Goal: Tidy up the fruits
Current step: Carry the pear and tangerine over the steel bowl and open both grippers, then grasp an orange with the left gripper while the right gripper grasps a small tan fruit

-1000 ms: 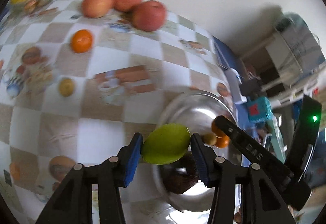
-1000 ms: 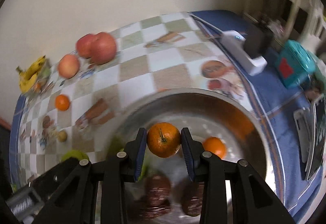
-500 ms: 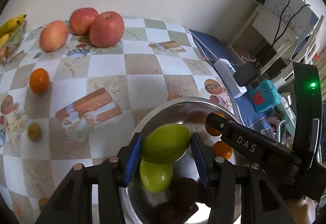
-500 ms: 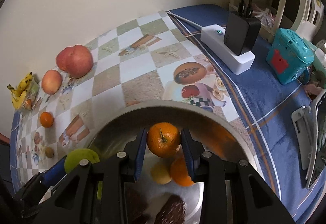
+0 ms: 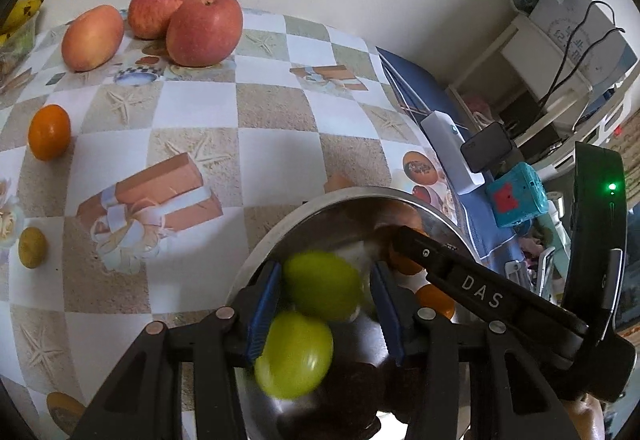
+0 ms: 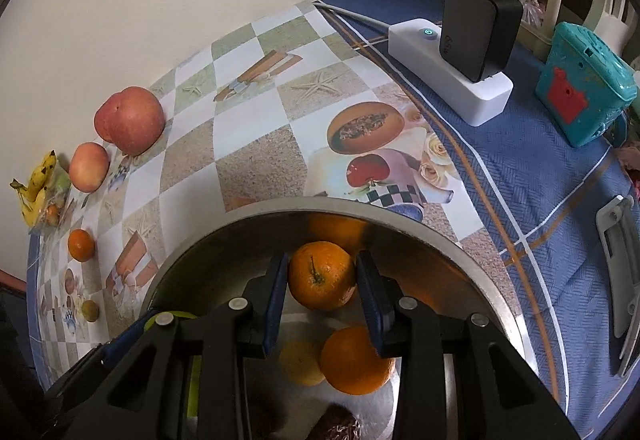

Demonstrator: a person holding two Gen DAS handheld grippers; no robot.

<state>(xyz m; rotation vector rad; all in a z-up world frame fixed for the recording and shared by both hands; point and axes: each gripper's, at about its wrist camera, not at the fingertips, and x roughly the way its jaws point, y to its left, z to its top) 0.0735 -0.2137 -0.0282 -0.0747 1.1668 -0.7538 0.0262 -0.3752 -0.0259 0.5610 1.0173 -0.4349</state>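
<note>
Over the steel bowl [image 5: 340,197], my left gripper [image 5: 326,274] has a blurred green fruit [image 5: 320,286] between its blue pads. The fruit looks smaller than before, with a sliver of gap at the right pad, while the jaws are closing. A second green fruit [image 5: 294,354] lies in the bowl below it. My right gripper [image 6: 321,262] is shut on an orange [image 6: 322,276] just above the bowl's [image 6: 320,205] inside. Beneath it lie another orange [image 6: 354,360] and a small yellow fruit [image 6: 298,362]. The right gripper's black body [image 5: 480,296] crosses the left wrist view.
On the checked cloth stand two red apples [image 5: 204,28], a peach-coloured fruit [image 5: 93,38], a tangerine [image 5: 49,132], a small brownish fruit [image 5: 32,247] and bananas [image 6: 38,184]. A white power strip [image 6: 452,80] with a black charger and a teal box [image 6: 584,84] sit right of the bowl.
Both grippers came lower and further over the bowl. The green fruit, firmly spanned by the left pads before, now looks blurred and loose. The orange stays between the right pads.
</note>
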